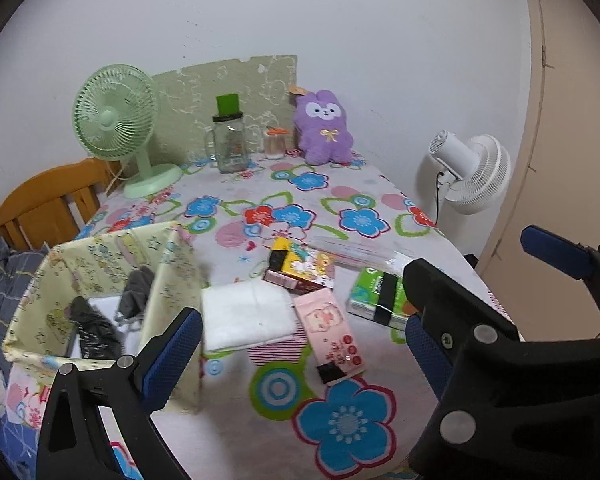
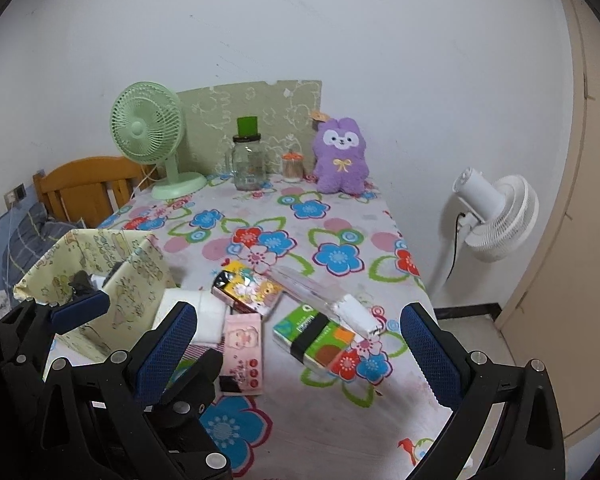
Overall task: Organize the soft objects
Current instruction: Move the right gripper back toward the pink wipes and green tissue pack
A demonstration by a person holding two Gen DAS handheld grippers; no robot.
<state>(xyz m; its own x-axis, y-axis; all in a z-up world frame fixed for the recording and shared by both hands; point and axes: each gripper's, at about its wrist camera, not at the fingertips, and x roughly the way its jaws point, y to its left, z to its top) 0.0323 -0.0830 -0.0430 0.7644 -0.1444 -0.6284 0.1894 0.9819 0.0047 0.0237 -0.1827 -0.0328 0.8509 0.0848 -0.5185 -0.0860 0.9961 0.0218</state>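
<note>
A pale yellow fabric bin (image 1: 168, 276) stands at the table's left edge and holds dark cloth items (image 1: 96, 328); it also shows in the right wrist view (image 2: 136, 280). A white folded cloth (image 1: 248, 316) lies beside it, with a pink tissue pack (image 1: 331, 336), a green tissue pack (image 1: 375, 296), a yellow pack (image 1: 303, 264) and a clear plastic pack (image 2: 323, 300). A purple plush toy (image 1: 325, 128) sits at the back. My left gripper (image 1: 300, 344) is open above the cloth and pink pack. My right gripper (image 2: 300, 344) is open above the green pack (image 2: 315, 332).
A green desk fan (image 1: 116, 120), a glass jar (image 1: 230, 144) and a small orange-lidded jar (image 1: 276, 142) stand at the table's back. A white floor fan (image 1: 471, 172) stands right of the table. A wooden chair (image 1: 48, 200) is at the left.
</note>
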